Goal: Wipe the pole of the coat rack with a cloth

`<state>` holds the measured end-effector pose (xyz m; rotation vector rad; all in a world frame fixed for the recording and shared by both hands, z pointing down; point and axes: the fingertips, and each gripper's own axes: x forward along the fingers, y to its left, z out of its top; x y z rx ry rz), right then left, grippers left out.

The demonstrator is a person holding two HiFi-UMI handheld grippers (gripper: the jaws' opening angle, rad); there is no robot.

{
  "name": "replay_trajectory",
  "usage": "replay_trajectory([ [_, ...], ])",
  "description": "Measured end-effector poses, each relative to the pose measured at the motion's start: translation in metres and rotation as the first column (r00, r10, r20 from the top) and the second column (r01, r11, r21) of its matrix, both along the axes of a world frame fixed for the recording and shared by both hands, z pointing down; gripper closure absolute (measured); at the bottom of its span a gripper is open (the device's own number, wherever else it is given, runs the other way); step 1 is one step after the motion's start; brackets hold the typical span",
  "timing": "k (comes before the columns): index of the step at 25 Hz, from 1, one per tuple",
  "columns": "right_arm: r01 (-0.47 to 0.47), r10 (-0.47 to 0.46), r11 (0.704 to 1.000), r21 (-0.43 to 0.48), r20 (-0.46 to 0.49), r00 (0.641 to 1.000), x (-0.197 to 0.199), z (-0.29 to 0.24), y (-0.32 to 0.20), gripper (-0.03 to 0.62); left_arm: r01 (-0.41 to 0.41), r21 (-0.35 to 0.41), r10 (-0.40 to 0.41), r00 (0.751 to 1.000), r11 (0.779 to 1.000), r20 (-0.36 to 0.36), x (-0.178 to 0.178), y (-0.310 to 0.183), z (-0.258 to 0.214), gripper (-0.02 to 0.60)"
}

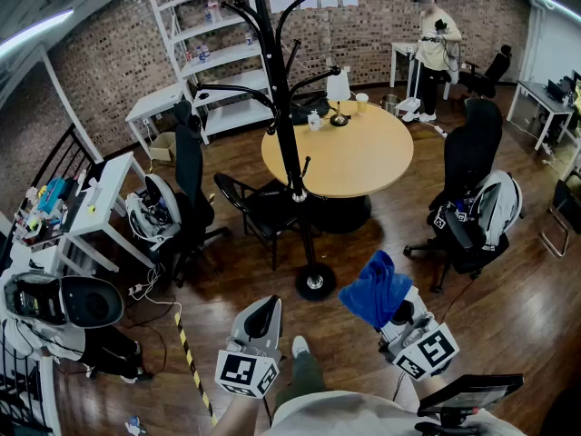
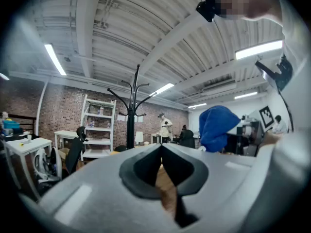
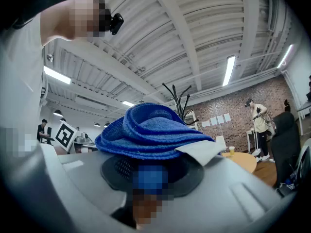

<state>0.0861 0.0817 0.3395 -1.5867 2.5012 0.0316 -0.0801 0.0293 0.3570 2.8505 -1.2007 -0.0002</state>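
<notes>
Brick wall (image 1: pixel 118 53), dark wood floor (image 1: pixel 508 307); round bench (image 1: pixel 354 157) just behind black coat rack (image 1: pixel 289 143), standing on floor. Blue cloth (image 1: pixel 377 289) pinched in right claw (image 3: pixel 150 166), apart from pole; left claw (image 2: pixel 161 148) pressed together, empty

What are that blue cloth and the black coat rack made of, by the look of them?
The cloth looks like knitted microfibre or terry: ribbed texture, soft folds, matte blue. The coat rack seems to be metal painted black: thin curved arms, slight sheen; not certain.
</notes>
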Motion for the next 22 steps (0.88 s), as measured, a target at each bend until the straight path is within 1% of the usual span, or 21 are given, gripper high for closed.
replay_trajectory([
  [3,-0.003,0.003,1.0,-0.013,0.009,1.0,-0.016,-0.003,-0.068,0.497,-0.033,0.018,0.033,0.999,0.999,-0.001,-0.004,-0.062,-0.017,0.581],
  [7,0.013,-0.012,0.999,0.051,-0.02,1.0,-0.037,-0.039,-0.143,0.497,-0.084,0.074,0.085,0.996,0.994,-0.005,-0.007,-0.138,-0.049,0.581],
  [9,0.005,-0.005,0.998,0.057,-0.01,1.0,-0.04,-0.048,-0.173,0.497,-0.088,0.07,0.088,0.996,0.994,-0.002,-0.005,-0.172,-0.053,0.581],
  [12,0.002,-0.002,0.998,0.06,-0.002,1.0,-0.041,-0.065,-0.208,0.497,-0.094,0.064,0.095,0.995,0.993,-0.015,0.004,-0.207,-0.063,0.581],
  [15,-0.035,0.033,0.995,0.088,0.017,0.999,-0.04,-0.095,-0.243,0.499,-0.081,0.076,0.083,0.996,0.994,-0.029,0.01,-0.232,-0.07,0.581],
  [17,-0.004,0.005,0.991,0.134,-0.011,1.0,-0.049,-0.129,-0.265,0.499,-0.06,0.068,0.063,0.997,0.996,-0.036,0.012,-0.245,-0.075,0.581],
  [19,0.04,-0.025,0.975,0.217,-0.073,0.997,-0.06,-0.181,-0.28,0.499,-0.072,0.076,0.076,0.996,0.994,-0.054,0.016,-0.248,-0.083,0.581],
  [21,0.042,-0.013,0.951,0.306,-0.096,0.995,-0.063,-0.238,-0.294,0.497,-0.097,0.086,0.102,0.993,0.992,-0.056,0.018,-0.251,-0.089,0.581],
  [22,0.021,0.009,0.943,0.332,-0.089,0.996,-0.061,-0.262,-0.304,0.497,-0.097,0.09,0.103,0.993,0.991,-0.055,0.016,-0.254,-0.092,0.581],
])
